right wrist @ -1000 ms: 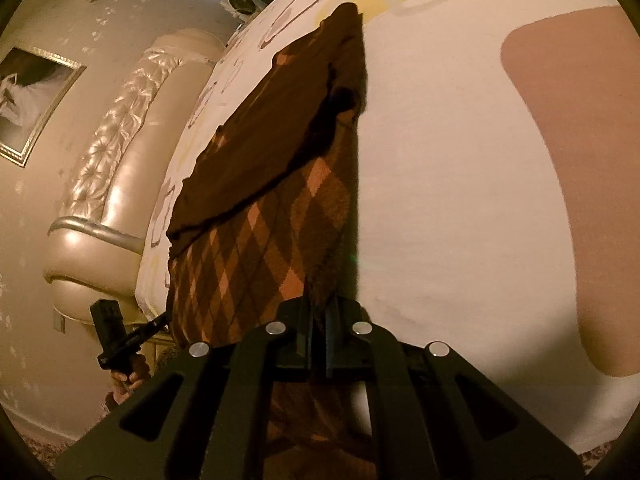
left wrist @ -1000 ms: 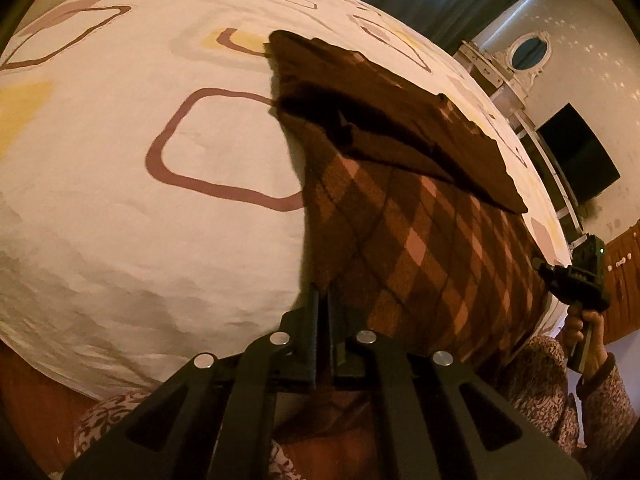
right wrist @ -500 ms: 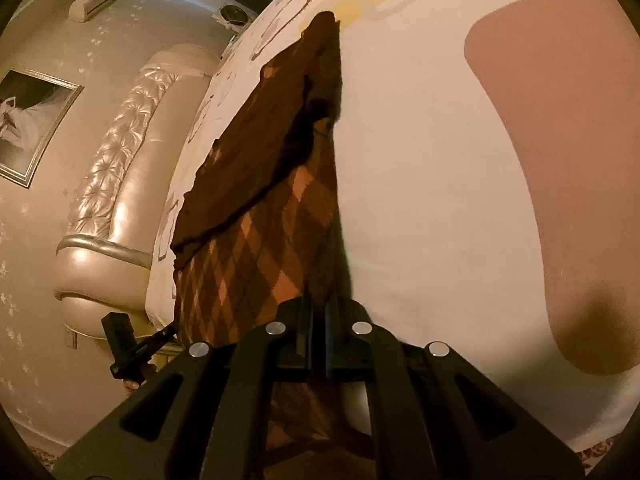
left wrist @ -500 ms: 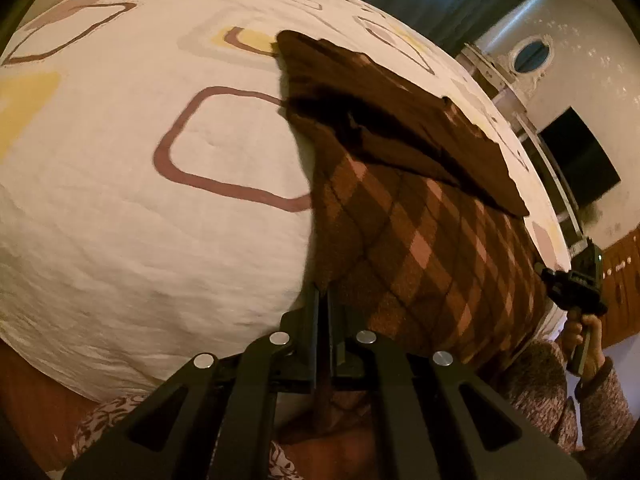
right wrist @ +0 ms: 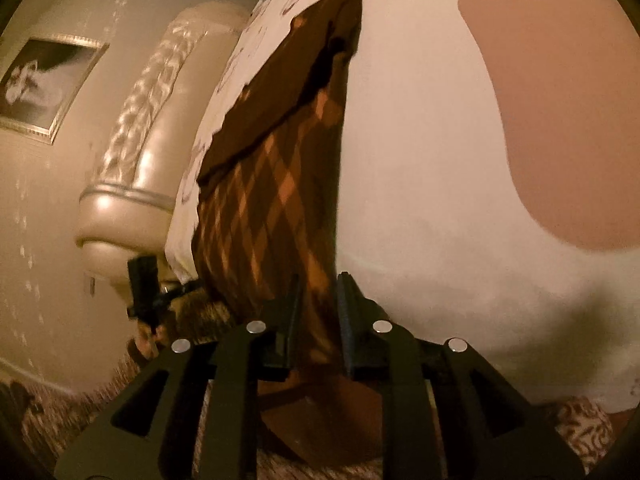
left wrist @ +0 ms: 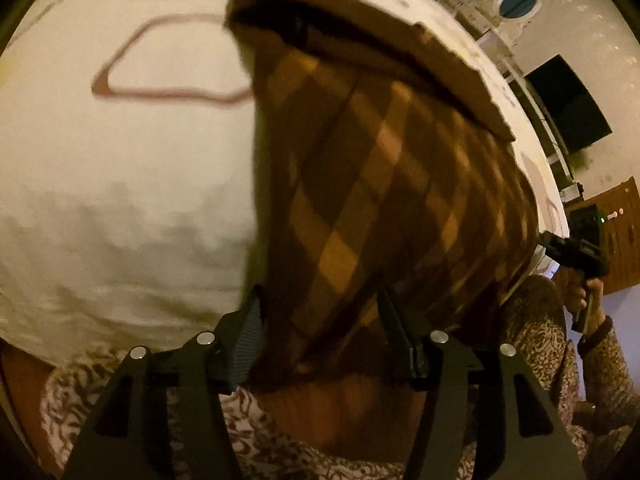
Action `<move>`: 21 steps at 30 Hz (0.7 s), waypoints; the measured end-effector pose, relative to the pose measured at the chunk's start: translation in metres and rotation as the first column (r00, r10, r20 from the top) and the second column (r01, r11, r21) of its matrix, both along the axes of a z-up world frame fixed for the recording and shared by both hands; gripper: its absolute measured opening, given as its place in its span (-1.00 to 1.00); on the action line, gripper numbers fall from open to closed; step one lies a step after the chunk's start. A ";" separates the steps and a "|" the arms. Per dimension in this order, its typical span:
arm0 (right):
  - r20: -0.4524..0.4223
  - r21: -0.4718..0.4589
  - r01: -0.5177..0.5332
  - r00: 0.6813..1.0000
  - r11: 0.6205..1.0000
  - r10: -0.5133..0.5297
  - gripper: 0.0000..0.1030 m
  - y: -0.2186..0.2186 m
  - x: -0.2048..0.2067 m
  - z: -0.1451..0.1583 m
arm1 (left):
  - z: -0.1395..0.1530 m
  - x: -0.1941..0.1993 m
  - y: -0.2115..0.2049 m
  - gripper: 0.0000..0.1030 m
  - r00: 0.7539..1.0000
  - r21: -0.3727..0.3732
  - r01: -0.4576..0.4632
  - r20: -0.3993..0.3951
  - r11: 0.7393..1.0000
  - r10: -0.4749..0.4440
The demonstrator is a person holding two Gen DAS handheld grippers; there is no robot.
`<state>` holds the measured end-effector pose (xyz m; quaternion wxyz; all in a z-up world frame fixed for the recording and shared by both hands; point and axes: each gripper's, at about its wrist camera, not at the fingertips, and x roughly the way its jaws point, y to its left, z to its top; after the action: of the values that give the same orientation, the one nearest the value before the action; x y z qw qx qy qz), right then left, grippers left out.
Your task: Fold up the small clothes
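A brown argyle garment (left wrist: pixel 380 168) lies on the white patterned bed sheet (left wrist: pixel 140 200), its plain dark brown far part (left wrist: pixel 360 36) folded over the diamonds. Its near hem hangs over the bed edge. My left gripper (left wrist: pixel 320 312) is at the hem's left corner; its jaws are opening and stand wide apart, with the cloth loose between them. In the right wrist view the same garment (right wrist: pixel 272 184) runs away from my right gripper (right wrist: pixel 319 296). That gripper's jaws are opening and stand a little apart, with a strip of hem between them.
The right gripper (left wrist: pixel 576 248) shows at the left view's right edge, held by a hand in a patterned sleeve (left wrist: pixel 536 320). A padded headboard (right wrist: pixel 132 184) and framed picture (right wrist: pixel 36 80) lie left of the bed. A dark screen (left wrist: pixel 568 108) hangs on the far wall.
Both grippers were shut on the garment's near hem; now both have parted their jaws, the left widely. Both cameras have moved in closer to the cloth and tipped downward.
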<state>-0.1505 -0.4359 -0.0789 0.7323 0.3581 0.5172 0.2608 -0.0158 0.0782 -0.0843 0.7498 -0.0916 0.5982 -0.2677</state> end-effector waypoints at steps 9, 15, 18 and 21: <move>-0.089 -0.128 -0.175 0.982 0.976 0.165 -0.47 0.018 -0.013 -0.016 | -0.030 -0.002 -0.003 0.18 0.986 0.077 0.031 -0.167 0.997 -0.017; -0.141 -0.236 -0.332 0.941 0.913 0.306 -0.46 0.053 -0.008 -0.024 | -0.050 -0.003 -0.020 0.20 0.967 0.165 0.122 -0.241 0.979 -0.080; -0.159 -0.268 -0.378 0.924 0.886 0.347 -0.51 0.066 -0.006 -0.027 | -0.054 -0.003 -0.019 -0.41 0.964 0.179 0.122 -0.254 0.976 -0.074; -0.140 -0.271 -0.383 0.923 0.883 0.358 -0.94 0.070 -0.007 -0.024 | -0.054 -0.004 -0.013 -0.93 0.963 0.155 0.102 -0.263 0.983 -0.059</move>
<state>-0.1572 -0.3661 -0.1027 0.6909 0.1508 0.6399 0.3007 -0.0196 0.0655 -0.1387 0.6591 -0.0379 0.7141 -0.2326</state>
